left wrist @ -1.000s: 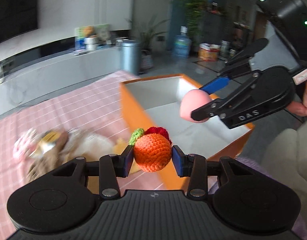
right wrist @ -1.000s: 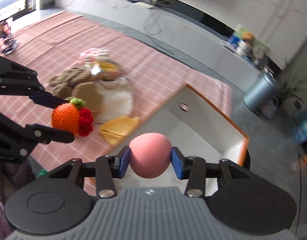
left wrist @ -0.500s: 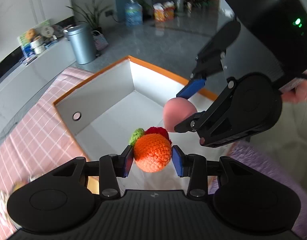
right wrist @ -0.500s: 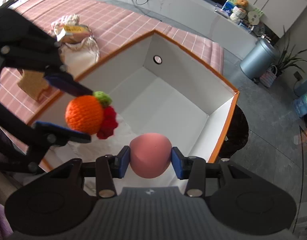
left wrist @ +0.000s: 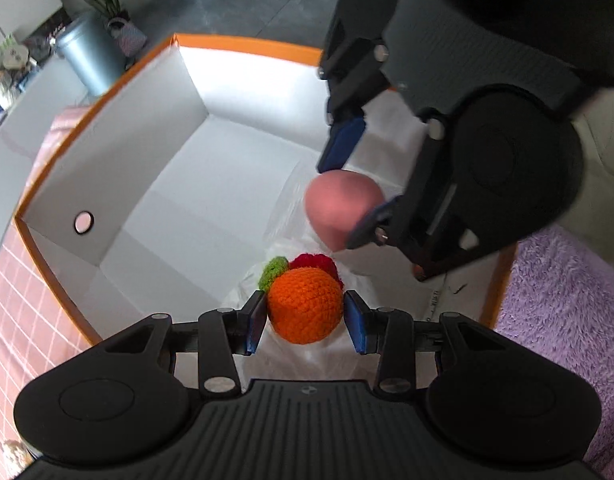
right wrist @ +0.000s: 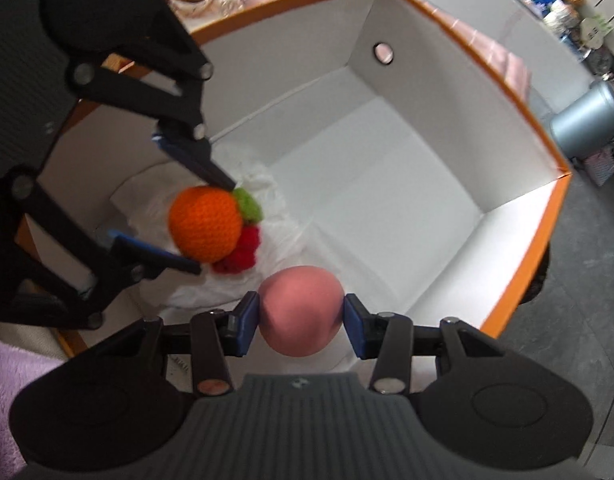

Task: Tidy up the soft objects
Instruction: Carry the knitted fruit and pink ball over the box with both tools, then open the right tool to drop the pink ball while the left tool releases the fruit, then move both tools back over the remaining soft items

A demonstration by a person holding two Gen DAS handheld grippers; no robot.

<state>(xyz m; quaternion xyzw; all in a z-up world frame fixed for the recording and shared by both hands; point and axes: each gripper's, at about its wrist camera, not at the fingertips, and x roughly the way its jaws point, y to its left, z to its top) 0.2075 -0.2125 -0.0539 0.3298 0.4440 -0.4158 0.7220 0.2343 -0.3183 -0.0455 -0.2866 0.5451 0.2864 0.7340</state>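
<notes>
Since a second ago I've swung both grippers from the pink checked cloth [right wrist: 487, 40] to point down into the orange-rimmed white box [left wrist: 243, 42]. My left gripper [left wrist: 305, 316] pinches the crocheted orange ball [left wrist: 305, 306], knobbly yarn with green and red tufts. My right gripper [right wrist: 303, 322] pinches the smooth pink ball [right wrist: 301, 310]. Crumpled white plastic [right wrist: 267, 188] lies beneath them. I can read no lettering.

- My right gripper [right wrist: 302, 322] clamps a pink ball [right wrist: 301, 310] over the white box [right wrist: 407, 168].
- My left gripper [right wrist: 195, 222] grips a crocheted orange [right wrist: 205, 224] above crumpled white plastic [right wrist: 267, 196] inside it.
</notes>
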